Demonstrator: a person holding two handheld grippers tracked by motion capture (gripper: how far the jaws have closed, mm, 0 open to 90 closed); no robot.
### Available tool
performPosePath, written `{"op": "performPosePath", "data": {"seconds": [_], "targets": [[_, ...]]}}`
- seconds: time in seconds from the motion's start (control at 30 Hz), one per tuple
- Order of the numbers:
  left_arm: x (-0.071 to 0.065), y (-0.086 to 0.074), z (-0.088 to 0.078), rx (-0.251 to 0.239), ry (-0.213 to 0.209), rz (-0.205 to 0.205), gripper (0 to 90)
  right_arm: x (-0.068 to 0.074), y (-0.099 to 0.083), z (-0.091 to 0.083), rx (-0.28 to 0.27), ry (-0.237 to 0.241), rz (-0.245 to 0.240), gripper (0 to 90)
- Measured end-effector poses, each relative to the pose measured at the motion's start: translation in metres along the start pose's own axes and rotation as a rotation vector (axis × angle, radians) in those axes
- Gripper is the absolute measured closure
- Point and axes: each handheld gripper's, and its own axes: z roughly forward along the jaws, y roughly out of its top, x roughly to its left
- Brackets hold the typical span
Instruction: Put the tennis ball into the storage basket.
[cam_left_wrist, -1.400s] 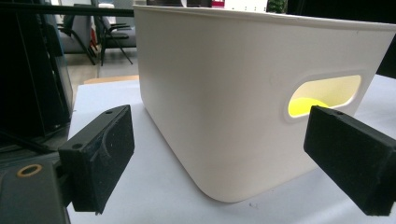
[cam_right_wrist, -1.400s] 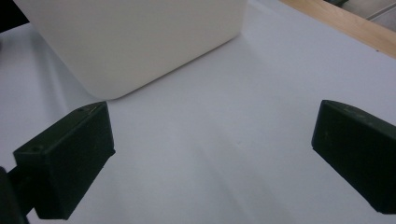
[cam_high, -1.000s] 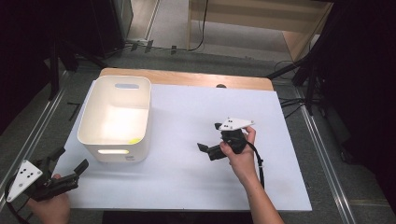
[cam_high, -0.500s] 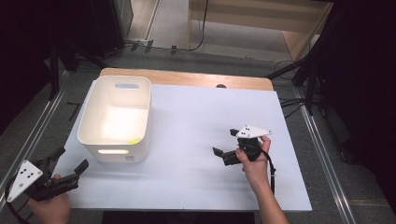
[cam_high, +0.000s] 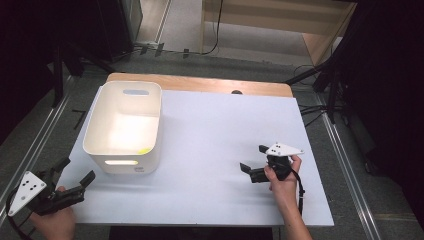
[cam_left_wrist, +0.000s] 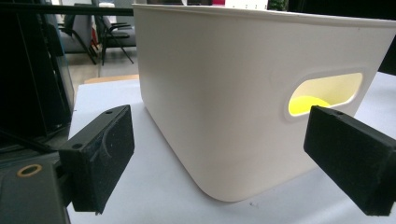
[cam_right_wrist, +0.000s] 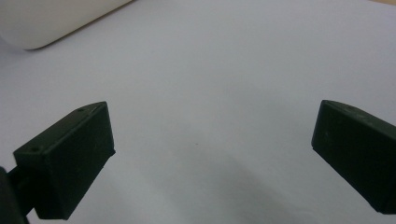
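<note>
Left hand-held gripper (cam_high: 75, 176) wide open, empty; white bin (cam_high: 123, 127) just ahead, yellow item (cam_left_wrist: 308, 103) inside. Right hand-held gripper (cam_high: 252, 161) open, empty, over bare tabletop (cam_high: 210, 130), bin well off. Likely light, stiff, smooth plastic; best gripped at handle slot (cam_left_wrist: 325, 92) or rim

No readable text, label, brand, number or sign anywhere. White bin (cam_high: 123, 131): walls plain, no print in high view or left gripper view. Table (cam_high: 210, 150): bare white top, no marking. Grey plates on left gripper (cam_high: 66, 181) and right gripper (cam_high: 254, 161): small dark dots, no lettering. Black jaw pads in both gripper views: unmarked.
</note>
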Motion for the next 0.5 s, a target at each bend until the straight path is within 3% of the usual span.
{"op": "performPosePath", "data": {"seconds": [0.5], "targets": [[0.000, 0.000, -0.001, 0.001, 0.001, 0.002, 8.5, -0.012, -0.029, -0.023, -0.062, -0.045, 0.031, 0.0]]}}
